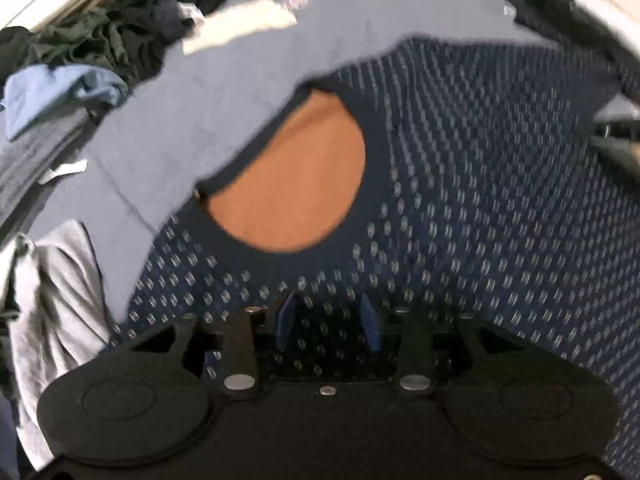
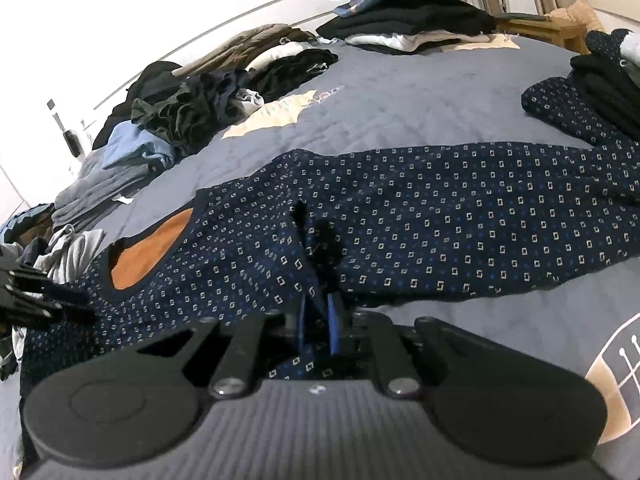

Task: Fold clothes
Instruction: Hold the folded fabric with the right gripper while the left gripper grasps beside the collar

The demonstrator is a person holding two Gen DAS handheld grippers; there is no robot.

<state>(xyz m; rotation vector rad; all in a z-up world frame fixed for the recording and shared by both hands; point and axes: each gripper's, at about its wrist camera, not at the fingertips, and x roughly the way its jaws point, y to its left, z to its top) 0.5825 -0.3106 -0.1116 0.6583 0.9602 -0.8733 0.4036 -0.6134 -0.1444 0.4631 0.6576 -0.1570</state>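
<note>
Script logo (image 2: 320,95) on bedspread (image 2: 400,120), unreadable

Black tool (image 1: 329,326), blue pads, silver screws

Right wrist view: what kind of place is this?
Likely a bedroom. A grey-blue quilted bedspread serves as the work surface, with a folded stack of clothes at its far edge, an unfolded heap beside it, and a navy patterned sweater spread out.

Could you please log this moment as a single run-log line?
step: folding patterned navy top on bed | right claw: shut on top | left claw: open above top, near neckline
</note>
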